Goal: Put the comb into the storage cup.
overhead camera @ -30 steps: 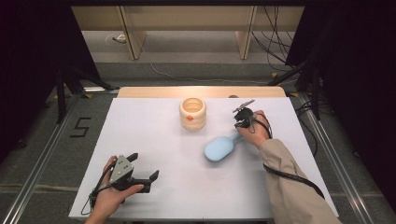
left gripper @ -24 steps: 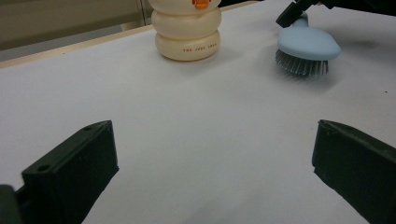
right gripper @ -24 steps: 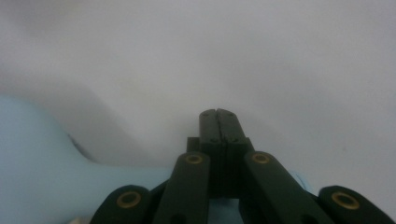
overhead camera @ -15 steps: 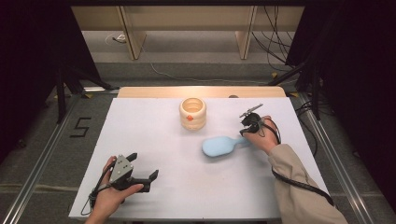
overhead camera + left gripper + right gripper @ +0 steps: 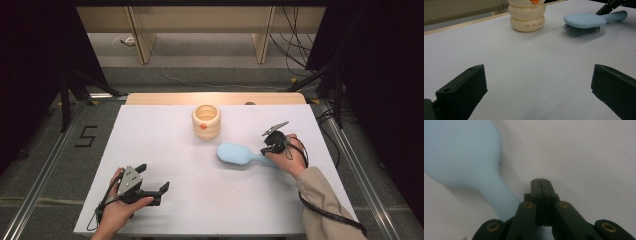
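High view: your right gripper (image 5: 270, 145) sits at the handle of the blue hairbrush (image 5: 240, 154), mid-table, bristles down, near the cream ringed cup (image 5: 206, 121). Its jaws are pressed together, brush handle just beside them. Your left gripper (image 5: 150, 190) rests spread wide, well apart.

Two black handheld grippers, left gripper (image 5: 150, 191) with a grey three-cornered plate on top and blocky matte jaws, right gripper (image 5: 266, 143) with a like grey plate, brass-coloured rivets on black linkage arms, black cables trailing from each, beige sleeve (image 5: 325, 210) on the right forearm
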`<state>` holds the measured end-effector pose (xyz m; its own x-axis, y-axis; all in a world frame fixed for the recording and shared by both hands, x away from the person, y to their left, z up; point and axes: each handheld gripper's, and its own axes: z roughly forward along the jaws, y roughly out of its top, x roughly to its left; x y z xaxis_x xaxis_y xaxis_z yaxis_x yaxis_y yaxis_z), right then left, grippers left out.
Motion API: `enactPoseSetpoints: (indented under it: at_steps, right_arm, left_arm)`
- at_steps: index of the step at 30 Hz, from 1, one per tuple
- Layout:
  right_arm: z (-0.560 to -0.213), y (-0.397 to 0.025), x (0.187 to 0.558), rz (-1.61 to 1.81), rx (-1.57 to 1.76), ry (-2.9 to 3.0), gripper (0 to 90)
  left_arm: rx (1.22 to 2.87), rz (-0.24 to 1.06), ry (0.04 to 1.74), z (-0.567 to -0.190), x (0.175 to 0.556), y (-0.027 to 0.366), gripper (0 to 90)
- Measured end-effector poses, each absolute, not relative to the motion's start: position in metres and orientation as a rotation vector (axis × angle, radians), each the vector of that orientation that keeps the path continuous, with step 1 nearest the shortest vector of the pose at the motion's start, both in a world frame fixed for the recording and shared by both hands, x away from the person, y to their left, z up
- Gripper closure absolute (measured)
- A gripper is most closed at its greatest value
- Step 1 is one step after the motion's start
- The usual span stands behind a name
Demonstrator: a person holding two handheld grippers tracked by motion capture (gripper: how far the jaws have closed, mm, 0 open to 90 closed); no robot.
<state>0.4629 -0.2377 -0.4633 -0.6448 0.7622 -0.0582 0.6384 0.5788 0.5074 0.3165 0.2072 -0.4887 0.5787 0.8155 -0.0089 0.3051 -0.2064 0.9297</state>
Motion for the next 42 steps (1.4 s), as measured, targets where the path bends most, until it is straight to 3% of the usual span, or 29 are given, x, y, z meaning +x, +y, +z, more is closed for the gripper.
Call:
enactPoseSetpoints:
  at_steps: [19,42]
  right_arm:
    - [-0.461,-0.24,0.418,0.703,1.096,2.527,90.0]
    - [-0.465,-0.246,0.413,0.728,1.118,2.518,89.6]
  left_arm:
    - [1.774,0.61,0.926,-0.489,0.316,0.207,0.0]
    - [1.774,0.607,0.923,-0.489,0.316,0.208,0.0]
